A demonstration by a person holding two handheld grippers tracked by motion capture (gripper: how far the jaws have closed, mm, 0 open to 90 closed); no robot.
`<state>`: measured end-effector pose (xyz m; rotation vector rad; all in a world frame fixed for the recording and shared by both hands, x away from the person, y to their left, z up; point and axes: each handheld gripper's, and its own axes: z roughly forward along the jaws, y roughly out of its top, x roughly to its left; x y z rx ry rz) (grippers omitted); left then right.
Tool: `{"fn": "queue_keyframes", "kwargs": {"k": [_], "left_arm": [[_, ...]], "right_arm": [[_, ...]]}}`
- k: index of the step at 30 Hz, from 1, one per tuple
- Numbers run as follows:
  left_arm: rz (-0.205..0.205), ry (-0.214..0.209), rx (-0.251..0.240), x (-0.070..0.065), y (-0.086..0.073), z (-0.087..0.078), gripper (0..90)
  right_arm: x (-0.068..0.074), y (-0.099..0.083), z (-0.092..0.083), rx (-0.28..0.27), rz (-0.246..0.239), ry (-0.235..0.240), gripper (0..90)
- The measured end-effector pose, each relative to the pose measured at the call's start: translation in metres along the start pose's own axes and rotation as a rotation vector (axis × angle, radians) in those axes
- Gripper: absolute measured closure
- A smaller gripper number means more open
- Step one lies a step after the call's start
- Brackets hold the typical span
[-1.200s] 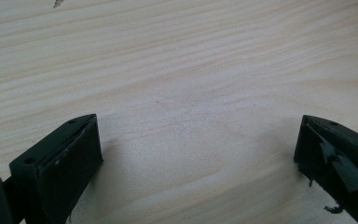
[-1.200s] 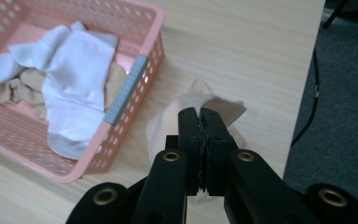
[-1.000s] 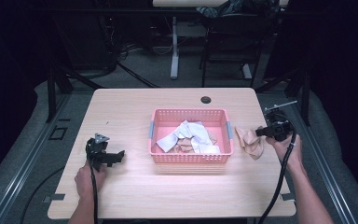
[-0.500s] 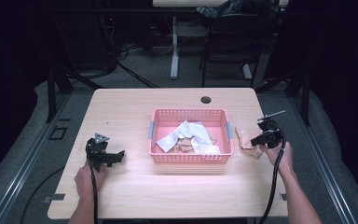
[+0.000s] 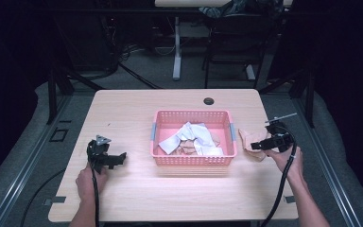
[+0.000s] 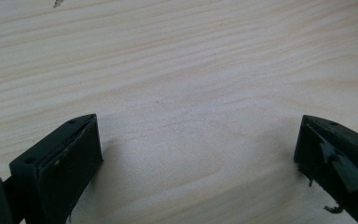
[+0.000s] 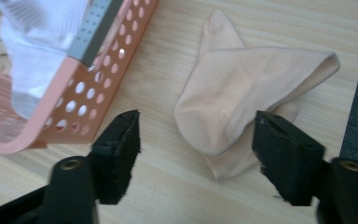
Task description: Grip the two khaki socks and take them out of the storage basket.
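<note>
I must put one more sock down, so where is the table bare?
Bare wood lies between the left gripper and the pink basket, and along the table behind the basket up to the round hole. Crowded: right of the basket, where the beige sock and right gripper sit.

A basket (image 5: pixel 193 160) sits at the middle of the table (image 5: pixel 137 106), with crumpled cloths (image 5: pixel 191 139) lying inside it. Just right of the basket, a folded sock (image 7: pixel 247 86) lies flat on the tabletop, near the table's right edge. The right gripper (image 5: pixel 257 144) hangs over that sock, its jaws to either side of it. Well to the left of the basket, the left gripper (image 5: pixel 116 158) rests over bare tabletop. A round hole (image 5: pixel 209 101) lies behind the basket, near the far edge.
</note>
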<state>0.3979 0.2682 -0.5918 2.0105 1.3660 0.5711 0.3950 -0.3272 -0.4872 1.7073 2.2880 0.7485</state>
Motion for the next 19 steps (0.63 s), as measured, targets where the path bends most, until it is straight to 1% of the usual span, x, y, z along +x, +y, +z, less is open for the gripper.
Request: {"fn": "queue_keyframes", "kwargs": {"k": [3, 5, 8, 11, 12, 15, 19], "left_arm": [[0.001, 0.000, 0.000, 0.000, 0.000, 0.000, 0.4], [0.000, 0.000, -0.001, 0.000, 0.000, 0.000, 0.4], [-0.002, 0.000, 0.000, 0.000, 0.000, 0.000, 0.4], [-0.001, 0.000, 0.000, 0.000, 0.000, 0.000, 0.4], [-0.001, 0.000, 0.000, 0.000, 0.000, 0.000, 0.4], [-0.001, 0.000, 0.000, 0.000, 0.000, 0.000, 0.4], [-0.001, 0.000, 0.000, 0.000, 0.000, 0.000, 0.4]], "right_arm": [[0.005, -0.004, -0.011, -0.019, -0.017, -0.002, 20.2], [0.008, -0.007, -0.017, -0.020, -0.032, -0.003, 15.4], [0.012, -0.015, -0.026, -0.039, -0.050, 0.001, 13.6], [0.014, -0.024, -0.032, -0.039, -0.066, 0.005, 10.5], [0.014, -0.027, -0.034, -0.038, -0.060, 0.006, 10.1], [0.012, -0.037, -0.035, -0.032, -0.059, 0.009, 10.0], [0.007, -0.045, -0.029, -0.011, -0.053, 0.015, 12.8]]}}
